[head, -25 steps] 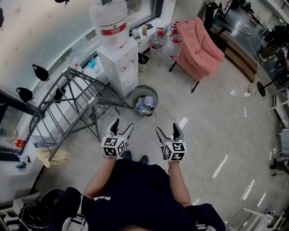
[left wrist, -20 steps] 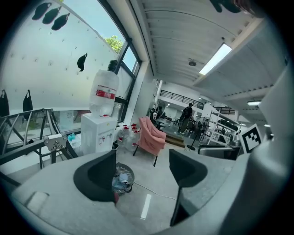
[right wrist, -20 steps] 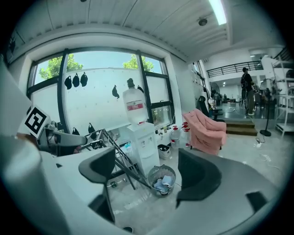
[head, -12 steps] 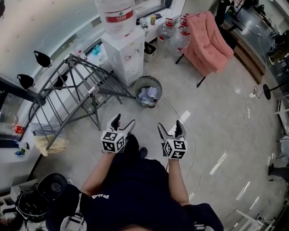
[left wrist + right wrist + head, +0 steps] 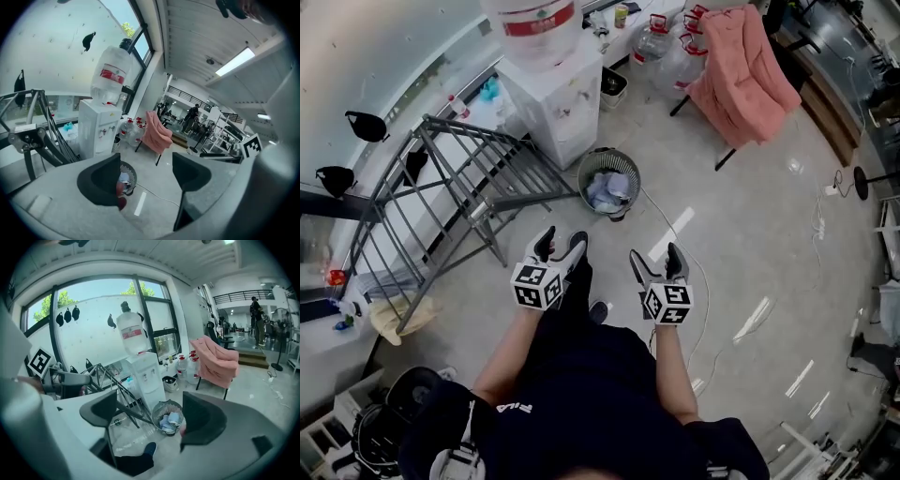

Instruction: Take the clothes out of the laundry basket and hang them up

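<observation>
Overhead, the left gripper [image 5: 560, 242] and right gripper [image 5: 653, 260] hang short of the round grey wire-mesh laundry basket [image 5: 584, 178] holding pale crumpled clothes [image 5: 609, 190]

Left gripper view: jaws wide, empty; a thin white floor cable [image 5: 157, 195] could trip a step

Right gripper view: jaws have just been opening, empty; the grey metal drying rack [image 5: 108, 373] beside the basket might snag a reach

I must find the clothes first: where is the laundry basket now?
Head view, upper middle: the basket stands in front of the water dispenser, just right of the grey rack.
</observation>
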A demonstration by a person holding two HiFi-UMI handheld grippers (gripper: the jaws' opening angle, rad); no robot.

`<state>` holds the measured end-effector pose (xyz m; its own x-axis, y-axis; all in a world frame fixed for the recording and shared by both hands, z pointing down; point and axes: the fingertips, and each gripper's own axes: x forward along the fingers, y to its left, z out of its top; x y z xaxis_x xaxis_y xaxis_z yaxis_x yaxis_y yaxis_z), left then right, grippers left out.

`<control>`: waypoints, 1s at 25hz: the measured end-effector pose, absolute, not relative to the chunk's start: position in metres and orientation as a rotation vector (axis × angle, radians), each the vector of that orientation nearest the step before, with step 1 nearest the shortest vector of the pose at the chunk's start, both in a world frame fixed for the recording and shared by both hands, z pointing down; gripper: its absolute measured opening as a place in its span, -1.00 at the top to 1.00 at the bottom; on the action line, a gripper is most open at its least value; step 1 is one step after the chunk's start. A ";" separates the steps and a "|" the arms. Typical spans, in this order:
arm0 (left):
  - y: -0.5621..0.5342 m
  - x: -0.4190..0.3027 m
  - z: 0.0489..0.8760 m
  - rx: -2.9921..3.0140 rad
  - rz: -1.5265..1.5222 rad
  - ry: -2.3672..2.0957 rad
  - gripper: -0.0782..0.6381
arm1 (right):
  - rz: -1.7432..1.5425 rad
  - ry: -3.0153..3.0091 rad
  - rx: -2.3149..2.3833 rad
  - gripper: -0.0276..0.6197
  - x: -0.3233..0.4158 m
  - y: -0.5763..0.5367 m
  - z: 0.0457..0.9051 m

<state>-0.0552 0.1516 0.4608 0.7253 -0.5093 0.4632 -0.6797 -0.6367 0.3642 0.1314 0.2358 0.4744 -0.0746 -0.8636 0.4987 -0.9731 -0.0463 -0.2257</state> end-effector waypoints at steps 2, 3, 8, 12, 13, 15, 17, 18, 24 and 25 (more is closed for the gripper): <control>0.133 -0.047 0.473 2.389 0.457 -0.881 -0.18 | 0.816 -1.990 1.969 -0.39 0.137 0.216 0.488; 0.123 -0.043 0.479 2.389 0.474 -0.871 -0.18 | 0.820 -1.985 1.957 -0.39 0.139 0.204 0.494; 0.073 -0.023 0.502 2.364 0.515 -0.811 -0.18 | 0.865 -1.974 1.897 -0.39 0.144 0.145 0.519; 0.035 -0.011 0.521 2.345 0.549 -0.777 -0.18 | 0.898 -1.949 1.873 -0.39 0.150 0.103 0.535; 0.026 -0.009 0.526 2.334 0.555 -0.768 -0.18 | 0.911 -1.946 1.865 -0.39 0.151 0.095 0.539; 0.010 -0.004 0.537 2.306 0.569 -0.748 -0.18 | 0.929 -1.929 1.853 -0.39 0.152 0.080 0.548; -0.002 0.002 0.549 2.278 0.578 -0.726 -0.18 | 0.936 -1.907 1.832 -0.39 0.155 0.068 0.560; -0.007 0.006 0.555 2.269 0.582 -0.711 -0.18 | 0.947 -1.895 1.817 -0.39 0.158 0.063 0.568; -0.032 0.032 0.605 2.301 0.685 -0.598 -0.18 | 0.999 -1.833 1.815 -0.39 0.177 0.027 0.621; -0.035 0.034 0.616 2.290 0.697 -0.592 -0.18 | 0.992 -1.824 1.797 -0.39 0.178 0.024 0.632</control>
